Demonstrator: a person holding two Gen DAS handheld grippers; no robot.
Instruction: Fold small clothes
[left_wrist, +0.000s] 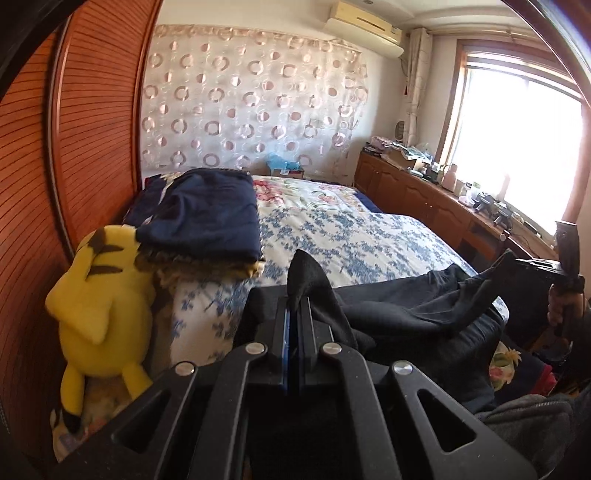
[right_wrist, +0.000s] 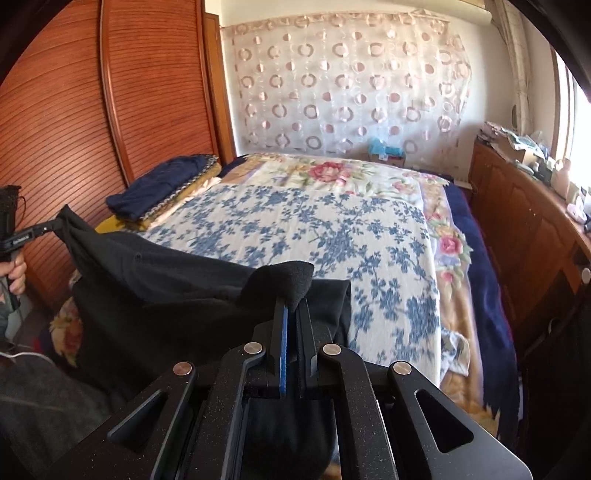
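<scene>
Going left to right with the bed (right_wrist: 332, 229) as the anchor: off its left edge, against the wooden wardrobe (left_wrist: 92, 129), a yellow plush toy (left_wrist: 99, 310) sits just beside a folded navy stack (left_wrist: 207, 214) that rests on the left side of the bed. Then comes the left gripper (left_wrist: 294, 295), jaws pinched together on one corner of the black garment (left_wrist: 406, 310), with a peak of fabric poking up past the tips. The garment hangs stretched between the two grippers over the near edge of the bed, sagging a bit in the middle, its lower part drooping toward the person. Toward the right, the right gripper (right_wrist: 293, 306) has its jaws clamped on the other corner, a fat bunch of cloth bulging above the fingertips. Looks like the lay-it-flat step before any real folding. To do it well, the person probably wants to pull the two corners apart evenly so the top edge goes taut, then lower the garment onto the blue-flowered sheet (right_wrist: 314, 221), letting the hanging hem land first and dragging back slightly to kill the wrinkles. Main risk seems to be that bunched right grip, which could leave a crease or a twisted corner once released. There's plenty of sheet beyond the garment, well apart from the navy stack.
</scene>
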